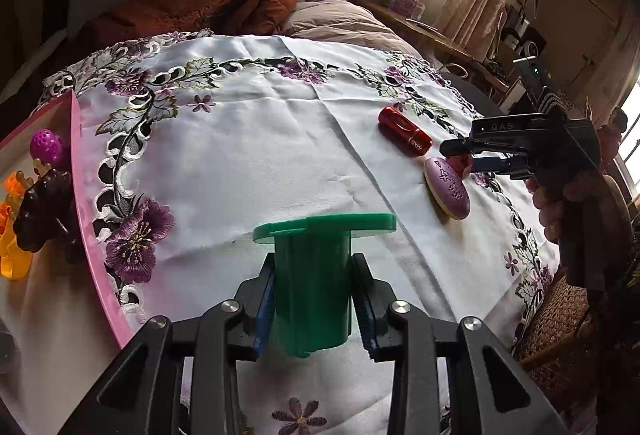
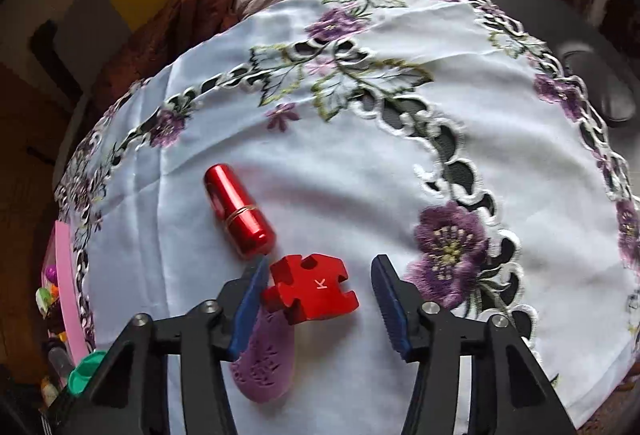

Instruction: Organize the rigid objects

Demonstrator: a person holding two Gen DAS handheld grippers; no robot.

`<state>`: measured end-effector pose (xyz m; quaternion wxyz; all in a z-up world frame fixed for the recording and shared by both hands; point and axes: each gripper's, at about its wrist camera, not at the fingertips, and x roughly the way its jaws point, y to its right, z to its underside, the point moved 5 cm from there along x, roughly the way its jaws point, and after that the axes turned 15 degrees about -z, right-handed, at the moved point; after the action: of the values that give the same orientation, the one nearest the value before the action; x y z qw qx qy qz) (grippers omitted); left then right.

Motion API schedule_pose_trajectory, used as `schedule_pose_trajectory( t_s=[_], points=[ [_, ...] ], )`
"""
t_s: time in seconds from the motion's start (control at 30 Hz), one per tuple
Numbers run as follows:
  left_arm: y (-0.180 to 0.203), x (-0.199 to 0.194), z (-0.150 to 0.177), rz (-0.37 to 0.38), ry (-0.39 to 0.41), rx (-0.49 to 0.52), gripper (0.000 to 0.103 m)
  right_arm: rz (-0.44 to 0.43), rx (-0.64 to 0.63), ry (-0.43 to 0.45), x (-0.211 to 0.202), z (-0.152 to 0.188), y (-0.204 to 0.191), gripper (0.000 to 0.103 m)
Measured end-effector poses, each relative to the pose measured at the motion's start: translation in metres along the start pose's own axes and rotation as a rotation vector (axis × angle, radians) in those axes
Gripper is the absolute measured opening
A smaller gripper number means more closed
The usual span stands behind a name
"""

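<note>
- Left wrist view: a green flanged cylinder (image 1: 314, 275) is being clenched between the blue pads of the left gripper (image 1: 316, 305), its flat flange end pointing away from the camera, above the white embroidered tablecloth (image 1: 260, 139).
- Along the cloth's left edge a pink tray (image 1: 94, 235) is being seen; a purple berry-shaped piece (image 1: 47, 146), a dark brown flower-shaped piece (image 1: 42, 213) and orange translucent pieces (image 1: 12, 231) are lying inside it.
- Near the cloth's right edge a red metallic cylinder (image 1: 405, 131) is lying on its side, with a purple oval piece (image 1: 447, 187) just beside it.
- The right gripper (image 1: 472, 157) is being held by a hand (image 1: 554, 203) over that right edge, with a small red thing between its fingers; the purple oval is lying directly beside the fingertips.
- Right wrist view: a red puzzle-shaped block (image 2: 310, 287) marked K is lying between the fingers of the right gripper (image 2: 316, 299); the left pad is being touched by the block, while a clear gap is being left at the right pad, so the jaws are released rather than gripping.
- The red metallic cylinder (image 2: 239, 211) is lying just beyond the left fingertip, and the purple oval piece (image 2: 264, 355) is partly hidden under that finger.
- At the cloth's left edge the pink tray (image 2: 66, 275) is showing, small coloured pieces inside it, too blurred to name.
</note>
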<state>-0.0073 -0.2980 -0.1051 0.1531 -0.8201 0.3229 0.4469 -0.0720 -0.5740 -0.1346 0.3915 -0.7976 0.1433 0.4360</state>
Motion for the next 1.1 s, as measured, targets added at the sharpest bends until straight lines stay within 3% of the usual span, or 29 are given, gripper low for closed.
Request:
schedule_pose_trajectory(
  t_s=[0.07, 0.17, 0.3, 0.4, 0.47, 0.63, 0.8, 0.97, 1.03, 1.1],
  points=[
    [-0.001, -0.002, -0.001, 0.0, 0.006, -0.006, 0.034, -0.013, 0.046, 0.019, -0.004, -0.003, 0.01, 0.048],
    [-0.001, -0.003, 0.0, -0.003, 0.007, -0.003, 0.034, 0.062, 0.053, 0.021, -0.005, -0.005, 0.019, 0.048],
    [-0.001, -0.005, 0.002, 0.001, 0.007, -0.007, 0.034, 0.025, 0.097, 0.043, -0.009, -0.006, 0.026, 0.049],
    [-0.003, -0.006, 0.002, 0.003, 0.005, -0.017, 0.034, 0.012, 0.109, 0.042, -0.009, -0.006, 0.027, 0.054],
    [-0.004, -0.007, 0.002, 0.005, 0.007, -0.022, 0.034, 0.017, 0.116, 0.058, -0.011, -0.006, 0.028, 0.064],
    [-0.006, -0.011, 0.002, 0.01, 0.013, -0.031, 0.034, 0.022, 0.148, 0.123, -0.024, -0.011, 0.034, 0.067],
    [-0.007, -0.014, 0.002, 0.02, 0.014, -0.04, 0.034, 0.051, 0.075, 0.116, -0.022, -0.013, 0.023, 0.067],
    [-0.007, -0.019, 0.002, 0.026, 0.021, -0.042, 0.034, 0.125, -0.032, 0.056, -0.009, -0.01, 0.013, 0.067],
    [-0.007, -0.019, 0.002, 0.028, 0.021, -0.042, 0.034, 0.161, -0.062, 0.031, -0.004, -0.008, 0.013, 0.063],
    [-0.006, -0.02, 0.003, 0.03, 0.022, -0.043, 0.034, 0.195, -0.088, -0.012, 0.003, -0.004, 0.014, 0.044]
  ],
)
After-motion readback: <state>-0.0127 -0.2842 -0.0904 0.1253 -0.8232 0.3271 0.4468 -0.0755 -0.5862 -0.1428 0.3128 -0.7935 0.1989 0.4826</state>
